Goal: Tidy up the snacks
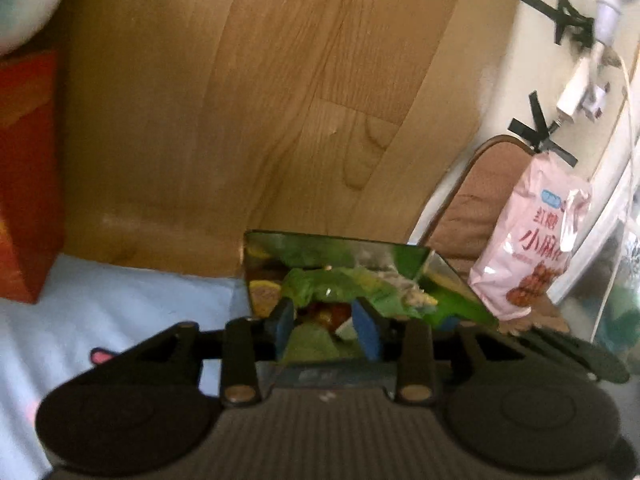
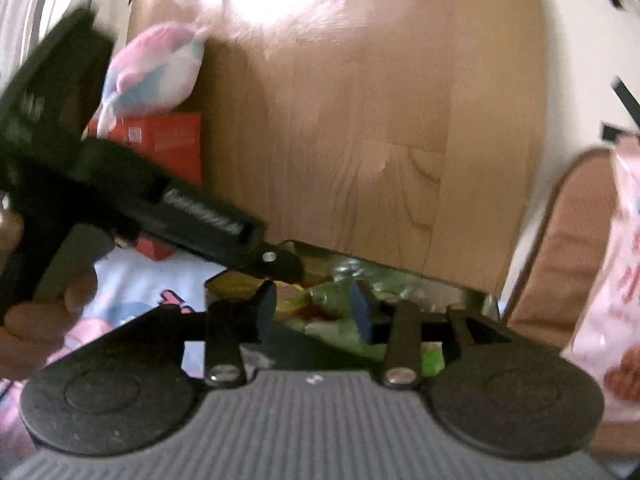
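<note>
Both my views are blurred, so the heap inside the shiny metal tray (image 1: 340,246) reads only as crumpled green snack wrappers (image 1: 340,286) with patches of yellow and red; I cannot pick out single packets or any print on them. The tray sits on the pale blue sheet (image 1: 120,292), against the wooden headboard (image 1: 260,100), its near edge hidden behind my grippers.

The pink snack bag (image 1: 528,248) stands upright just right of the tray, long axis vertical, leaning on a brown cushion (image 1: 488,184). Its red Chinese characters face me, blurred; I make out "小麻" above pictured brown twists. In the right view it is cut off by the frame.

My left gripper (image 1: 326,326) has its blue pads apart, nothing between them, above the wrappers. My right gripper (image 2: 314,310) is likewise apart and empty.

A red box (image 2: 172,140), its label unreadable, sits under a pastel plush toy (image 2: 156,68).
</note>
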The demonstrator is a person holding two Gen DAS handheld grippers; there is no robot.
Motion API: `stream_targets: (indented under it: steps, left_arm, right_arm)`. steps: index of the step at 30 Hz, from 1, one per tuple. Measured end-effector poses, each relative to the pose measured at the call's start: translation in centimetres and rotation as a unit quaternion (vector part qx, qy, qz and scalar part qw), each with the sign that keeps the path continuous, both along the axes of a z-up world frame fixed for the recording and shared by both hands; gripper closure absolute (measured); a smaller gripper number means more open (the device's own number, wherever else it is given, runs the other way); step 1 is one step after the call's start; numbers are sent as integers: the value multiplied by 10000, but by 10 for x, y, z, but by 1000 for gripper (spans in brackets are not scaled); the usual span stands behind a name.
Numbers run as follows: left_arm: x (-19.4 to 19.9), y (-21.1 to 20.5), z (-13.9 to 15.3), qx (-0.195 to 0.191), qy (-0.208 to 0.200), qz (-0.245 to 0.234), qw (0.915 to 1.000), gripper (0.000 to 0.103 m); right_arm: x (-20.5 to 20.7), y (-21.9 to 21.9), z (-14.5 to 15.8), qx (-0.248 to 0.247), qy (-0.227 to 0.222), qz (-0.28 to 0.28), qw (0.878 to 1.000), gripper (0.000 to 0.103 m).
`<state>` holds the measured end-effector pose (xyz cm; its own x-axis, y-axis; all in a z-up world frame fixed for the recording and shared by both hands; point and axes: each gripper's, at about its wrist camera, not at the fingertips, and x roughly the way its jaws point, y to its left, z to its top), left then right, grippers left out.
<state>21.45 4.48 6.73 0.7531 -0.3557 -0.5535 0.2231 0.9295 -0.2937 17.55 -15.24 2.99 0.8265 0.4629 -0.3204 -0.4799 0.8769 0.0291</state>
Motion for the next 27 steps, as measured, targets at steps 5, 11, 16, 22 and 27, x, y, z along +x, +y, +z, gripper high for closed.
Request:
stream_targets:
  steps: [5,11,16,22,27]
  left_arm:
    - [-38,-8,1,429,-262,182,9986,54]
    - [-85,-17,-9,771,-158,324,9964,33]
    - [-121,-34,-19,991,-43,409,9942,1]
    - [-152,-39,-25,1164,157,512,9918,0]
    - [-172,-38,-28,1338,270,725,9880,0]
  right_arm:
    - [-30,-32,-12,839,547,-296,9945,50]
    - [-77,-57,-28,1562,1140,-947,9765,44]
    - [-103,-64,-39,1837,1594,-1139,9633,32]
    - [-128,-62,-47,2025,1987,-1127,9523,25]
    - [-144,-62,-44,2068,2075,-1175,9489,21]
